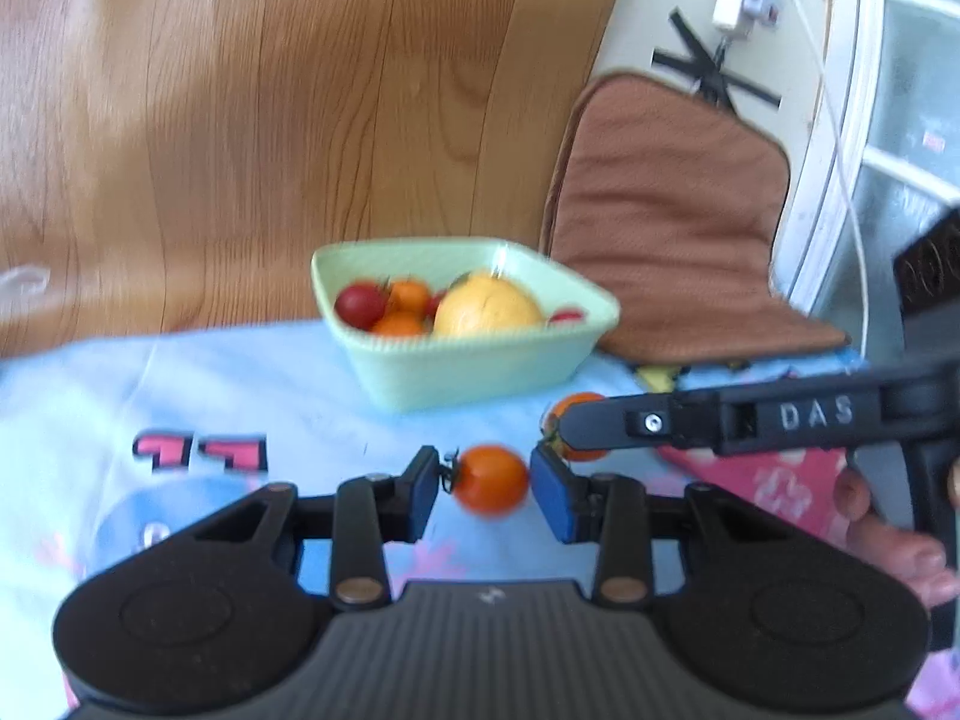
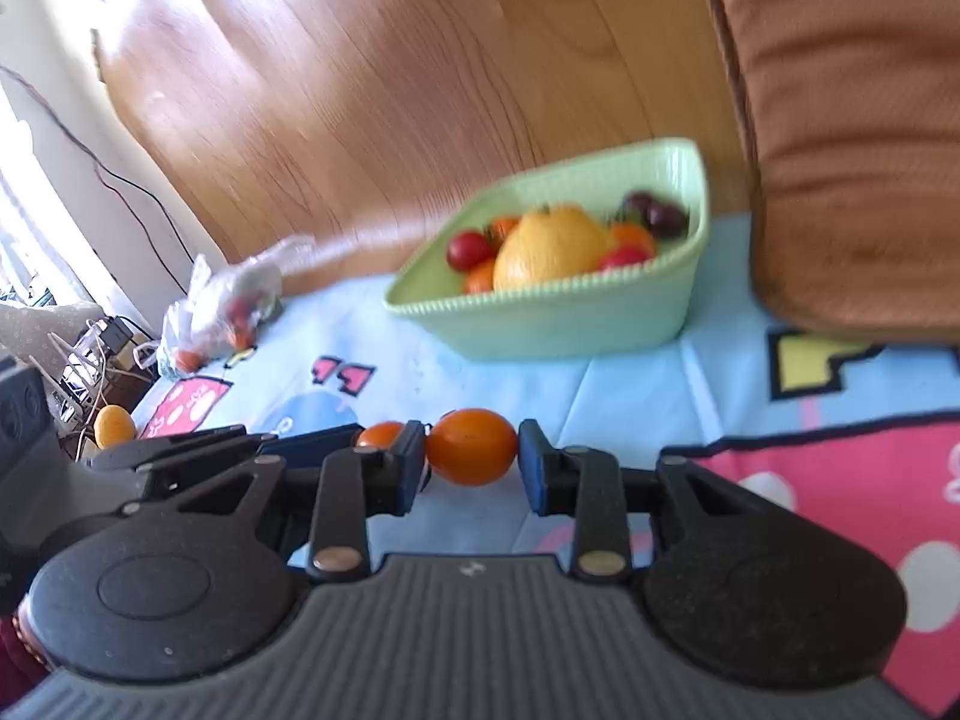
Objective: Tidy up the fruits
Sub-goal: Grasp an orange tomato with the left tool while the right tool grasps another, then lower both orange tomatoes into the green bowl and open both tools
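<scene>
Two little orange tomatoes are up off the blue cloth (image 2: 630,396), one in each gripper. The left gripper (image 1: 485,483) has its blue pads on both sides of its orange tomato (image 1: 491,479). The tomato lies sideways between them, stem end pointing at the left pad. It looks held, though the picture is a bit blurry and I can see a thin gap on the stem side.

The right gripper (image 2: 472,455) holds the other orange tomato (image 2: 473,446). This one is egg-shaped, and its long way runs straight across from pad to pad, so the jaws are squeezing it by its two ends (a slippery way to hold an egg shape, I think).

The green bowl (image 1: 480,378) sits farther out on the cloth, straight ahead of both grippers. It already has a big yellow fruit (image 1: 487,306) and some red and orange tomatoes inside. From the left view the bowl is right in front and a little up. From the right view it is ahead and a bit to the right. The two grippers are side by side and nearly touching, so I guess they should go to the bowl one at a time. Both look about as near to it.

A plastic bag (image 2: 228,306) with more fruit lies off to the left.
</scene>
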A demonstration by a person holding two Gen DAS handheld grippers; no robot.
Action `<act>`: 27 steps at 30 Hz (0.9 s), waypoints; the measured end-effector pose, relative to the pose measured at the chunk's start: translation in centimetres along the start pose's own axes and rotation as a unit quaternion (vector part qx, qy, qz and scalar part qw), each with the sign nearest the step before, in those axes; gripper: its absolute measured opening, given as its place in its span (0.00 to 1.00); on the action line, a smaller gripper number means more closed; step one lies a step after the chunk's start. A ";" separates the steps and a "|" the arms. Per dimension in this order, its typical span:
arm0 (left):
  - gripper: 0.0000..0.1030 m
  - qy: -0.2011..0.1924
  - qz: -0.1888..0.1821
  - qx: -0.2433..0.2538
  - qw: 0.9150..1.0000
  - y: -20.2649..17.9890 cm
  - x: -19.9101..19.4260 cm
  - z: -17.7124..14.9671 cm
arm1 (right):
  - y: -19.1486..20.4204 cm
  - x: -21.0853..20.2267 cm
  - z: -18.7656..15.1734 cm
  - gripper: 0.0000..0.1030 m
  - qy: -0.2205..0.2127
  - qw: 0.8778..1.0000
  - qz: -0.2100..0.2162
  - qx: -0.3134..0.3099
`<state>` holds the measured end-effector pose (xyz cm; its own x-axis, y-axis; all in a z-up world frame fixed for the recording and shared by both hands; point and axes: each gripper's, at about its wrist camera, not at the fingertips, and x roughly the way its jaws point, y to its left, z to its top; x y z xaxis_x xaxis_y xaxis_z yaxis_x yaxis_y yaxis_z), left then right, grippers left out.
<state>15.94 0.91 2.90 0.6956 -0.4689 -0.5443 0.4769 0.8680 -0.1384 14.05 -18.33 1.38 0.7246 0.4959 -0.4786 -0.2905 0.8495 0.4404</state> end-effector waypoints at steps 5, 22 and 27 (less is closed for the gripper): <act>0.25 -0.037 0.000 -0.010 0.999 0.0 0.2 3.4 | -0.3 -1.3 2.2 0.35 -0.069 0.997 -0.013 -0.016; 0.75 0.040 -0.011 0.061 0.997 -4.0 3.6 -0.1 | -5.5 2.8 5.4 0.35 -0.105 0.993 -0.046 0.016; 0.28 0.049 0.006 0.092 0.995 -5.1 4.8 -0.7 | -5.0 3.5 5.2 0.37 -0.106 0.993 -0.056 -0.014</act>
<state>16.46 -5.67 0.45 0.6508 -0.4320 -0.6244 0.5645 0.8252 0.0174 21.27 -21.84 1.45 0.8676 0.3509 -0.3522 -0.2153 0.9037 0.3700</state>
